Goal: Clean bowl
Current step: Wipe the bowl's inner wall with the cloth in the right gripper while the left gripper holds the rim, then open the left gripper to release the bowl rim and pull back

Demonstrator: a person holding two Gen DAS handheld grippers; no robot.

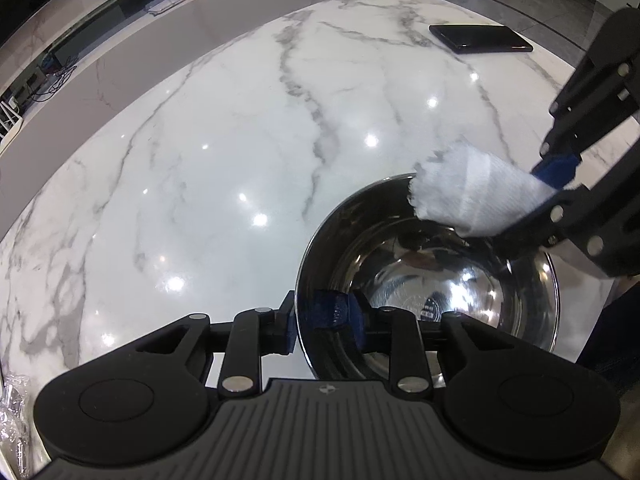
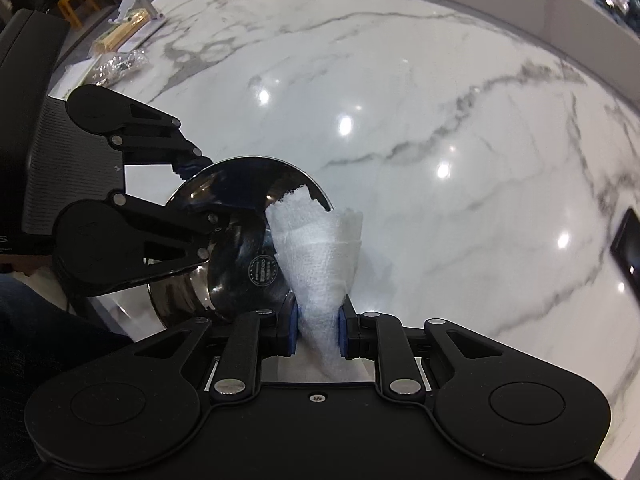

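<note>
The steel bowl [image 1: 428,280] sits near the edge of the marble desk [image 1: 240,140]. The left gripper [image 1: 320,316] has its fingers clamped on the bowl's rim, one pad inside and one outside. The right gripper [image 2: 318,330] has its fingers pinched on a folded white cloth [image 2: 320,240], whose free end hangs over the bowl's far rim, perhaps touching it. A dark phone [image 1: 480,39] lies well apart.

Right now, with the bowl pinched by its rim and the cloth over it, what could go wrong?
1. The left fingers grip only the bowl's thin rim; wiping pressure might tip or slip it.
2. The cloth is bunched loosely in the right fingers and could pull out.
</note>
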